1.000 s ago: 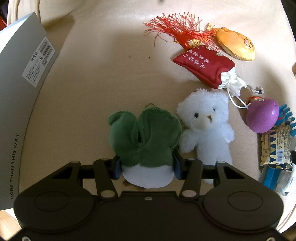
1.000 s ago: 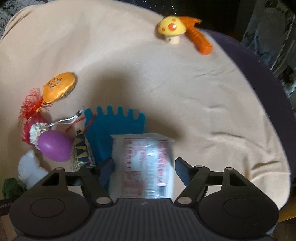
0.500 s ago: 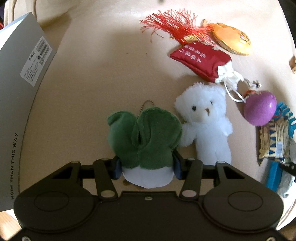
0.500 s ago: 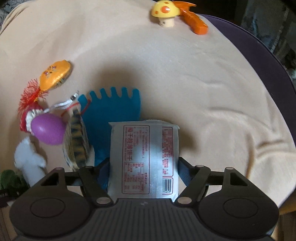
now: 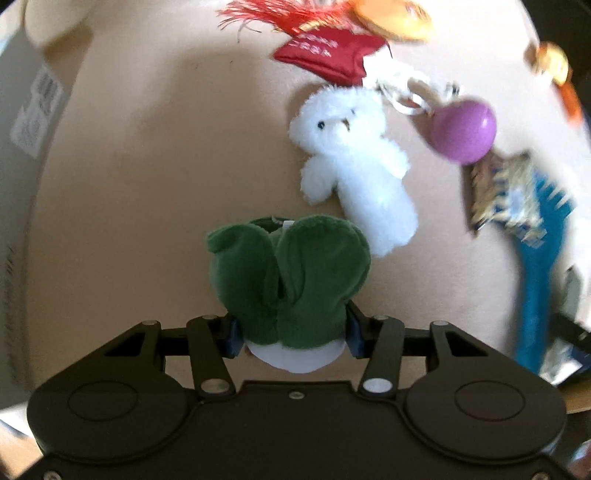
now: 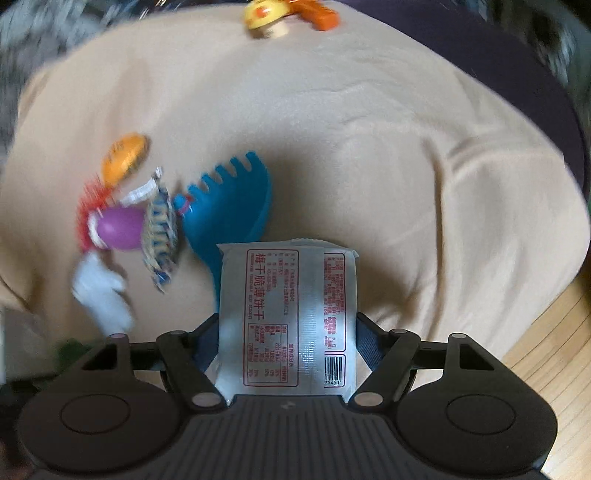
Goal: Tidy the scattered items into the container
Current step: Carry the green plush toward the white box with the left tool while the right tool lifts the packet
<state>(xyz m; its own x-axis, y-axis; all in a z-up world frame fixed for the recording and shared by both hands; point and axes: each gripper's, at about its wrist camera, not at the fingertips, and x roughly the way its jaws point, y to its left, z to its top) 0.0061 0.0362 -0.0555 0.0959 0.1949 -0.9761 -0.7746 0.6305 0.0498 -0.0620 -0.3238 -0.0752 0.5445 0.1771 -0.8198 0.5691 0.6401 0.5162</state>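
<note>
Left hand-held gripper (image 5: 291, 328): pinching the green plush vegetable (image 5: 290, 280) at its white lower end, both pads pressed on its sides.
Green plush vegetable: held above the beige cloth (image 5: 147, 166), just beside the lower end of the white plush bear (image 5: 354, 166).
Right hand-held gripper (image 6: 288, 341): pinching the silver biscuit packet (image 6: 288, 317) between its two pads, red print facing the camera.
Silver biscuit packet: held upright over the cloth, in front of the blue comb-shaped toy (image 6: 229, 210).
Other things on the cloth: purple egg (image 5: 463, 134), red pouch (image 5: 328, 55) with tassel, striped snack wrapper (image 6: 160, 236), yellow mushroom toy (image 6: 264, 14) at the far edge.
Container: a grey box wall (image 5: 22, 122) at the left edge, blurred.
</note>
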